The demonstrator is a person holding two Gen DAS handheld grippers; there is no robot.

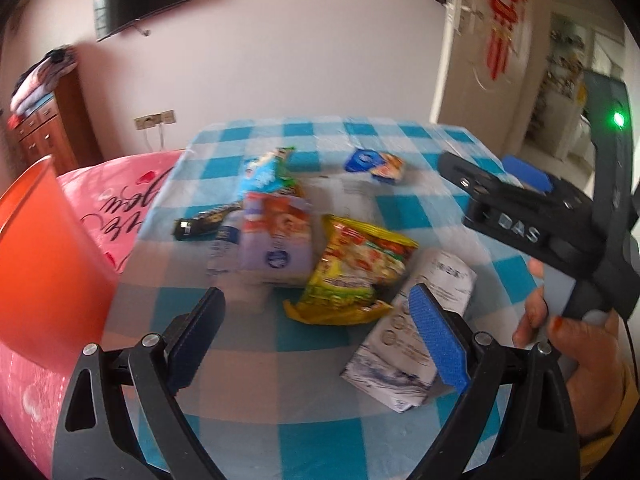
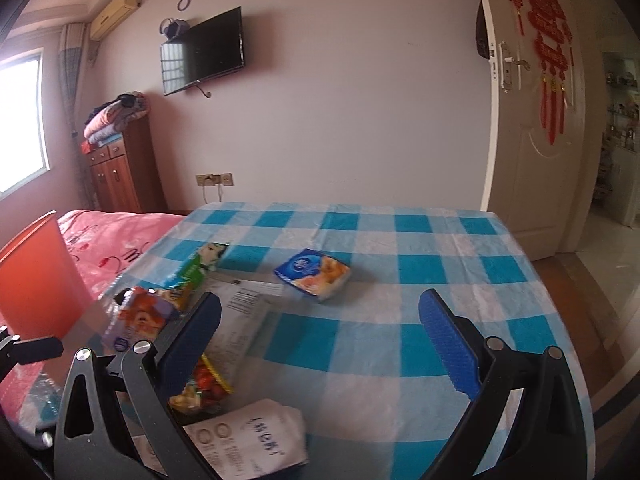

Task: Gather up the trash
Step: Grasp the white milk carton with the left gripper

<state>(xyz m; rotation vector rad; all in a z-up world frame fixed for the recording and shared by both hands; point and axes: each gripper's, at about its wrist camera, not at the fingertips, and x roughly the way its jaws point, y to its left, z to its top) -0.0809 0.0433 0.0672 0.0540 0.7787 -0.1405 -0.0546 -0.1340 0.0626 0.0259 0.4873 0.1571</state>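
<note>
Right now the trash lies scattered on the checked counter (image 1: 400,136): a yellow noodle wrapper (image 1: 356,276), a purple-and-red packet (image 1: 276,240), a white pouch (image 1: 404,344), a black bar wrapper (image 1: 200,224) and a blue packet (image 2: 314,274) further off. My left claw (image 1: 316,344) hangs released above the yellow wrapper, I judge to pick it first. My right claw (image 2: 320,344) is also spread wide, holding nothing. An orange bin (image 1: 44,264) waits at the left beside the pink bed (image 1: 120,196); I cannot see inside it.
</note>
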